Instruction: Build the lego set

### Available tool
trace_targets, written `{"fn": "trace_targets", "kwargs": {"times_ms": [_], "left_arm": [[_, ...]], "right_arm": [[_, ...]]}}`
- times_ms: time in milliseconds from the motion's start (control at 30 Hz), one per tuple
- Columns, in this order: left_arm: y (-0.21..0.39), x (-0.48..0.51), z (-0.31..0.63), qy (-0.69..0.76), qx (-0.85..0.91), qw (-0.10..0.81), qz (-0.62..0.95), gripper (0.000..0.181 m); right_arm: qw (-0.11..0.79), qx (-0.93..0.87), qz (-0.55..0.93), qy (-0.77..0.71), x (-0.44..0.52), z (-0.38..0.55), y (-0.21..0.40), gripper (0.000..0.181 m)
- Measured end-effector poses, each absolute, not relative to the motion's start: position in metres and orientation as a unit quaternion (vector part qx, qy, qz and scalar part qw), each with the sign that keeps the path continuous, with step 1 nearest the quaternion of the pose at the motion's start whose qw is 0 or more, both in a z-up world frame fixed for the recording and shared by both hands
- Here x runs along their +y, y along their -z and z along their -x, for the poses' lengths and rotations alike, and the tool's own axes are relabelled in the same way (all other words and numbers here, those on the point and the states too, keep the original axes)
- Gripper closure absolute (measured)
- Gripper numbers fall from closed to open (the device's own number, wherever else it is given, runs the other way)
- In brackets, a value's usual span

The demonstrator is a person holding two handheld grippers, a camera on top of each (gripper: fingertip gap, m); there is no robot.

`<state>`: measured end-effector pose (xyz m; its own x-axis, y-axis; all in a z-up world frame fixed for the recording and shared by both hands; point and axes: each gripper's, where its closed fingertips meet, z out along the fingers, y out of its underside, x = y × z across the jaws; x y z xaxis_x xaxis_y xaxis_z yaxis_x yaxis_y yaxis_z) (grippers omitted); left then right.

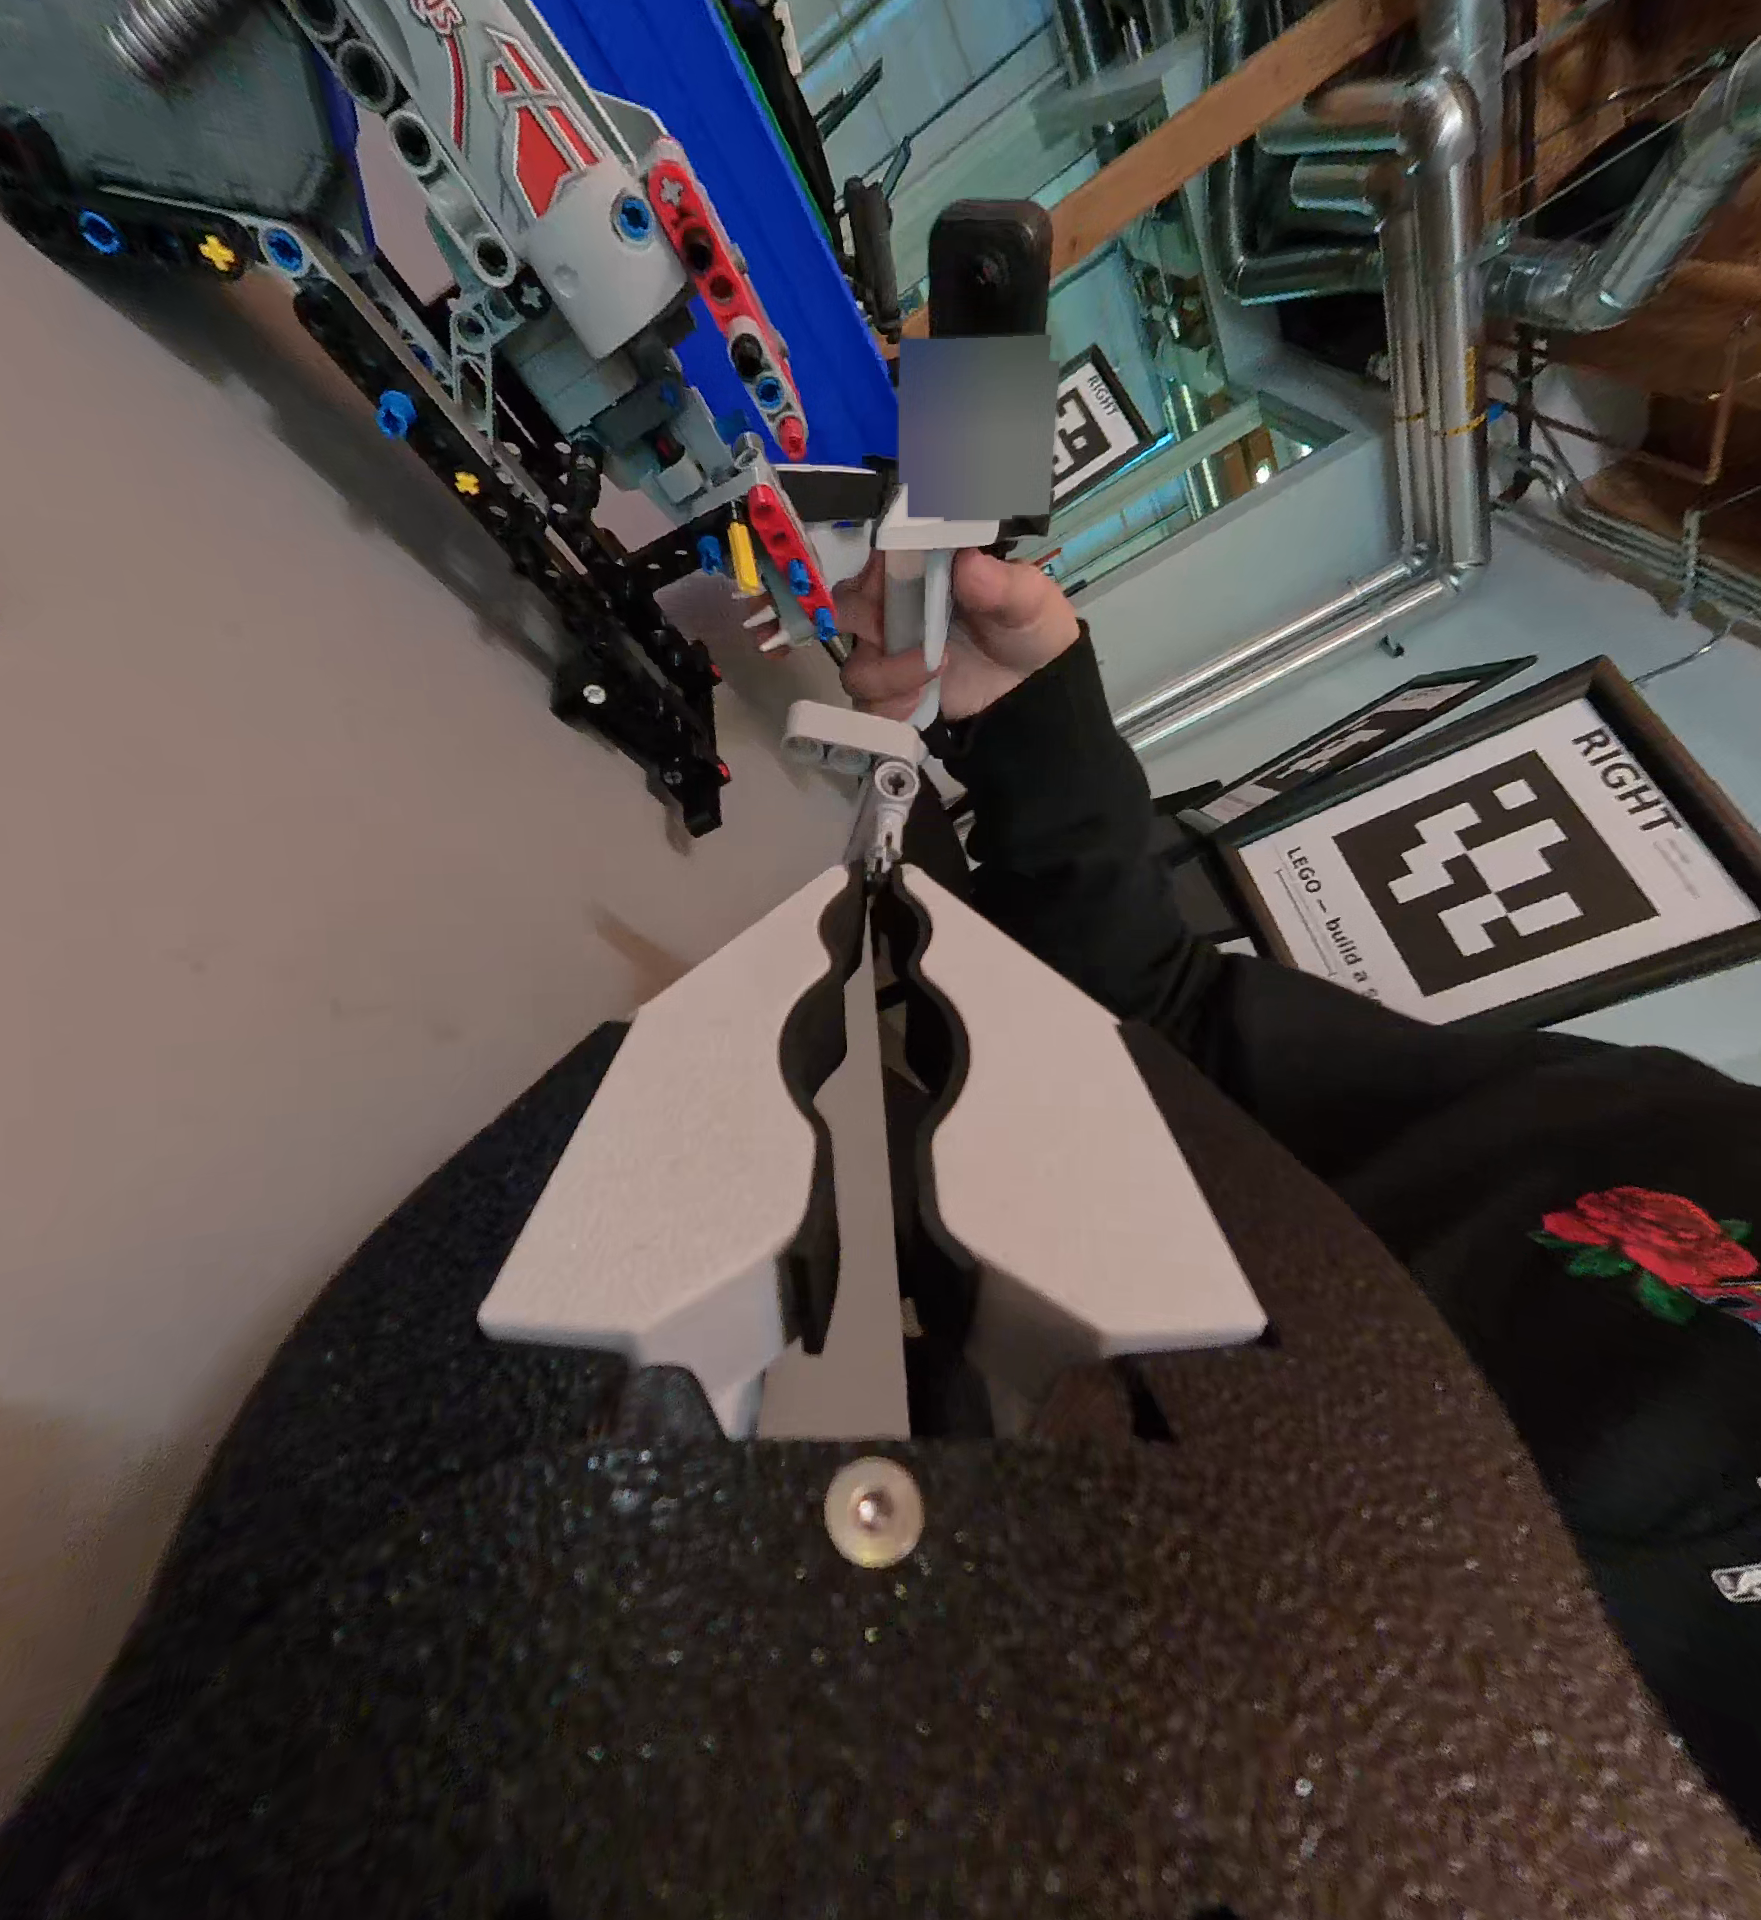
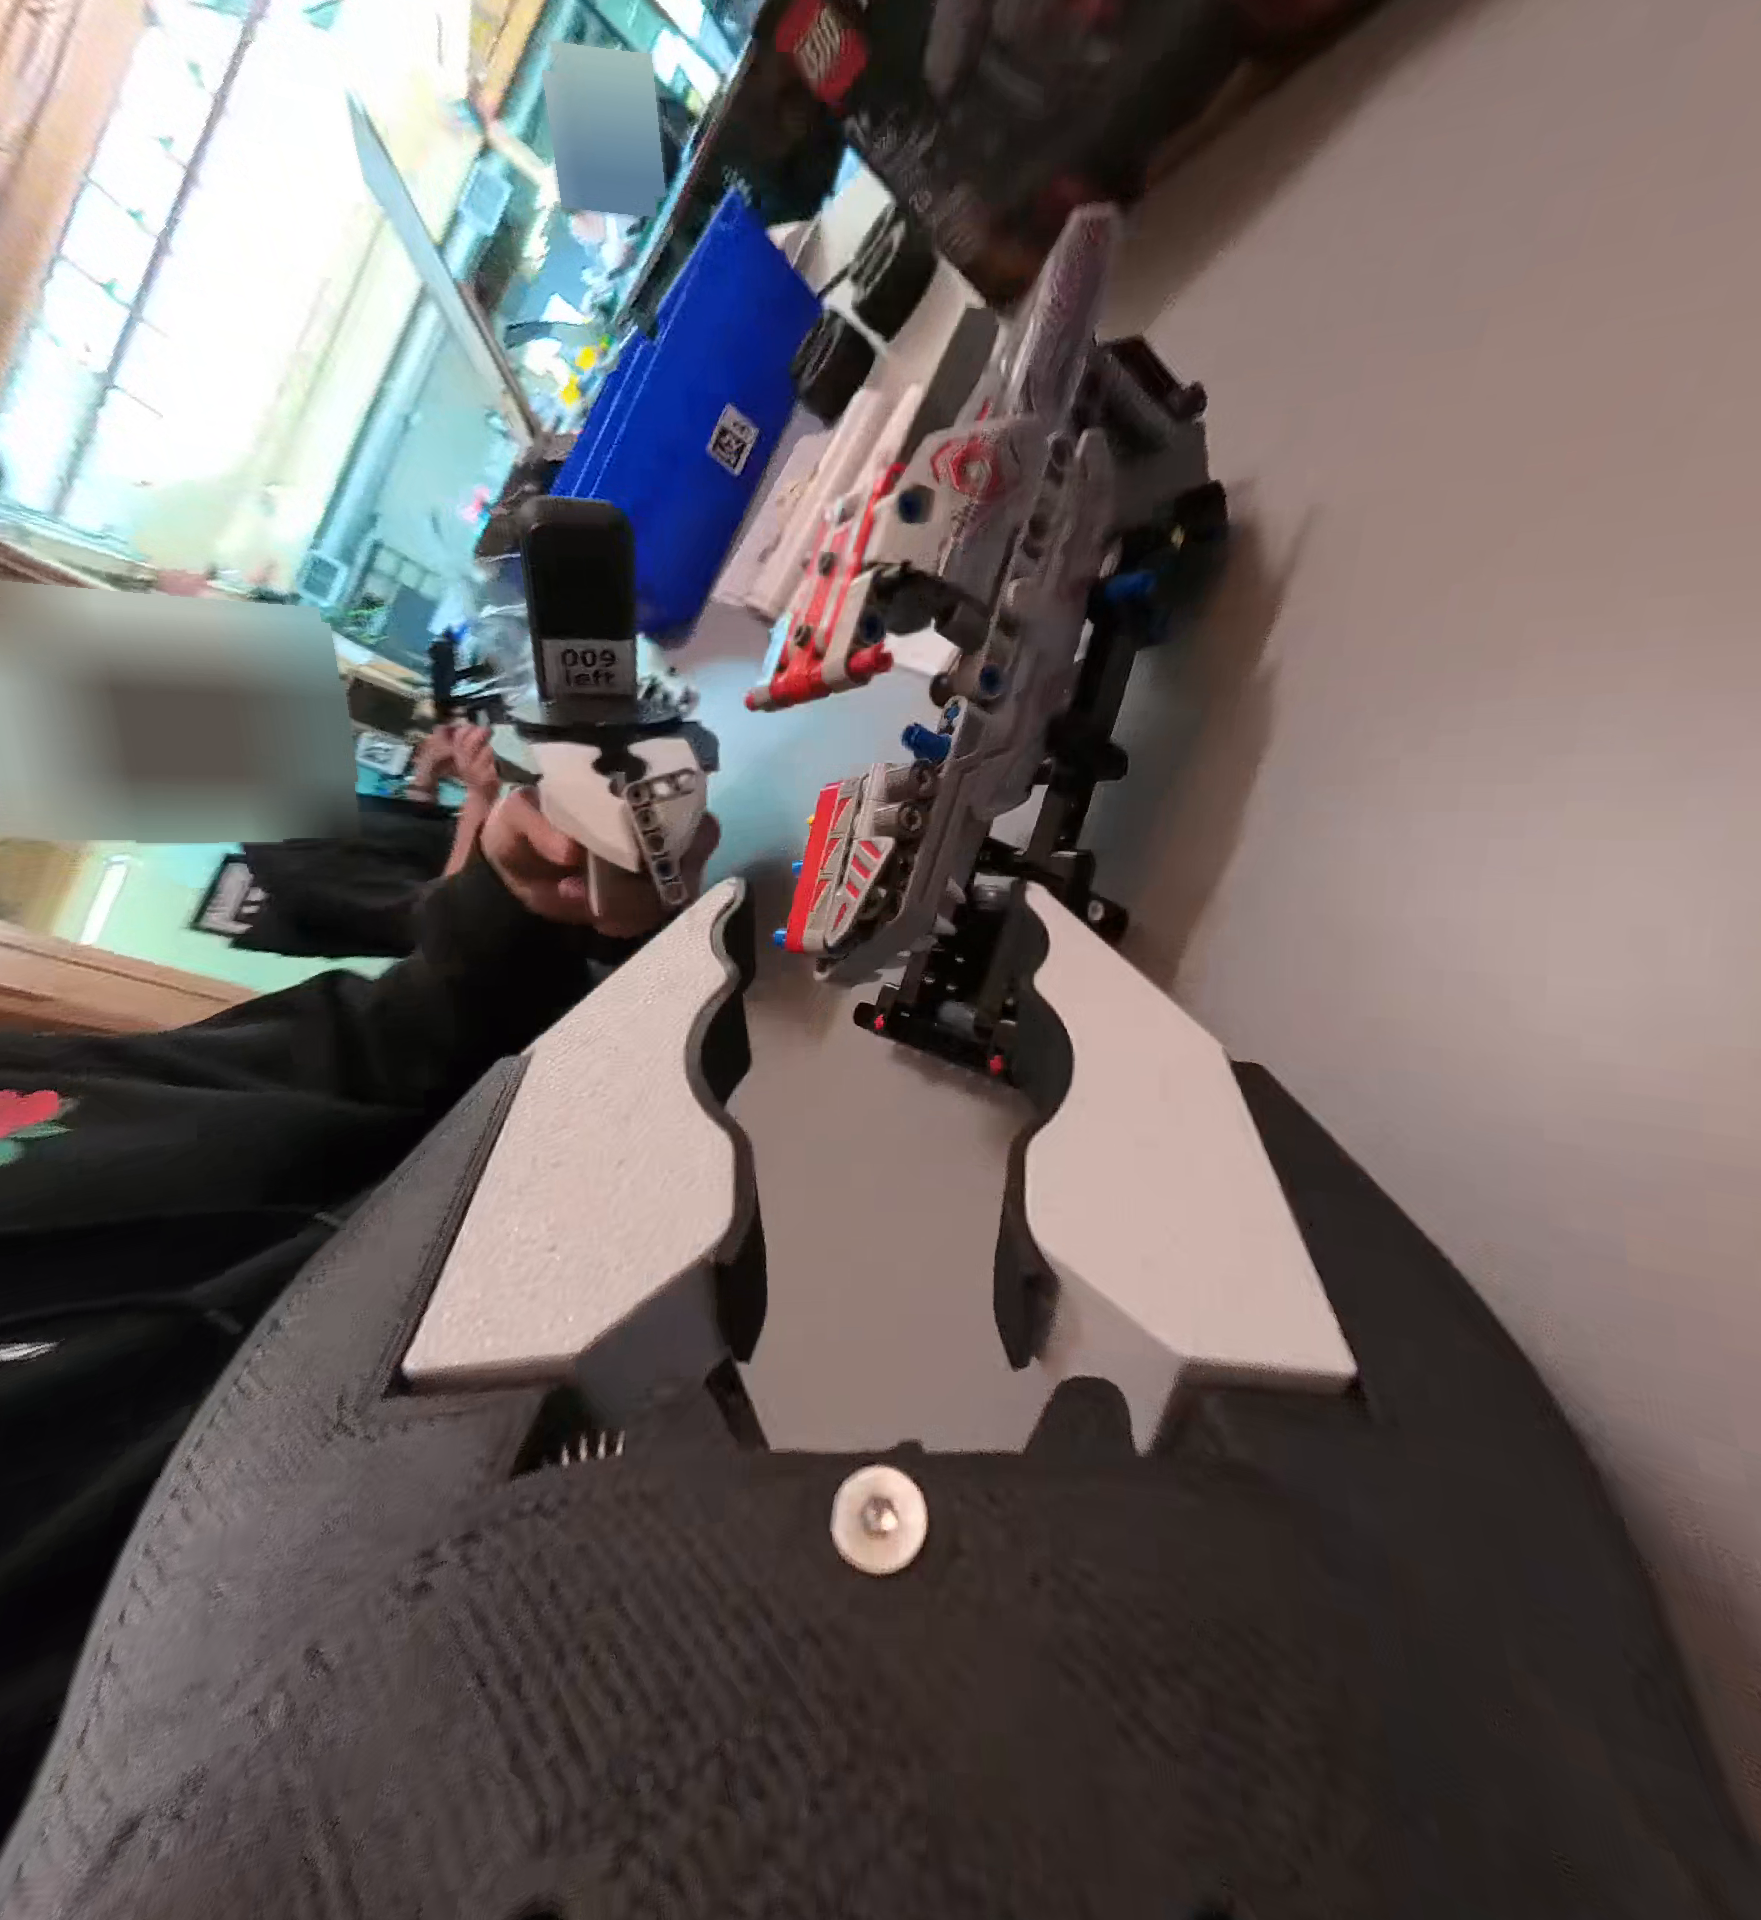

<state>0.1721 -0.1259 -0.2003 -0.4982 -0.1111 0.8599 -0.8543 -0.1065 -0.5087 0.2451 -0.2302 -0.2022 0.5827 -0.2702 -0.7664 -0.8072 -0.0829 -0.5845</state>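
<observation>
The left claw (image 1: 874, 883) is closed, its two white fingers (image 1: 710, 1091) pinched at the tips on a small light-grey lego piece (image 1: 860, 764): a thin connector runs out from the fingertips and carries a short holed beam crosswise at its far end. The piece is held in the air beyond the tabletop's (image 1: 180, 883) edge, near the lego model (image 1: 543, 343) but not touching it. In the right wrist view the same piece (image 2: 663, 831) shows at the tip of the left claw (image 2: 647, 821), a holed grey beam, with the person's hand (image 2: 543, 862) wrapped around the handle.

The right claw (image 2: 886, 904) is open and empty, its white fingers (image 2: 595, 1143) spread wide with bare tabletop (image 2: 1530, 831) between them. The lego model (image 2: 959, 675), grey panels with red trim and blue pins on a black frame, rests on the tabletop just ahead of the fingertips; its near black end lies between the tips, beside the right finger. In the left wrist view the right claw (image 1: 824, 582) is close against the model's near red-and-grey end, gripped by a hand (image 1: 959, 644) in a black sleeve (image 1: 1115, 883). A blue bin (image 2: 699, 416) stands beyond the model.
</observation>
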Motion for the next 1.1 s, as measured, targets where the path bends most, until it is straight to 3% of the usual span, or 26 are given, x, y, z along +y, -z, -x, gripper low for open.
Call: {"fn": "trace_targets", "kwargs": {"times_ms": [100,267,567,967,1100], "left_arm": [[0.203,-0.128,-0.173,-0.621,-0.608,0.294,-0.397,0.18],[0.21,-0.131,-0.175,-0.62,-0.613,0.295,-0.391,0.18],[0.206,-0.115,-0.172,-0.603,-0.651,0.277,-0.368,0.18],[0.201,-0.109,-0.162,-0.519,-0.627,0.455,-0.361,0.18],[0.204,-0.105,-0.165,-0.501,-0.614,0.468,-0.393,0.18]], "right_arm": [[0.543,0.388,0.686,-0.29,-0.225,-0.244,0.208,0.132],[0.537,0.383,0.667,-0.347,-0.212,-0.238,0.212,0.149],[0.553,0.41,0.634,-0.354,-0.181,-0.217,0.213,0.151],[0.597,0.43,0.592,-0.328,-0.145,-0.187,0.212,0.152],[0.602,0.429,0.593,-0.32,-0.141,-0.182,0.212,0.152]]}}
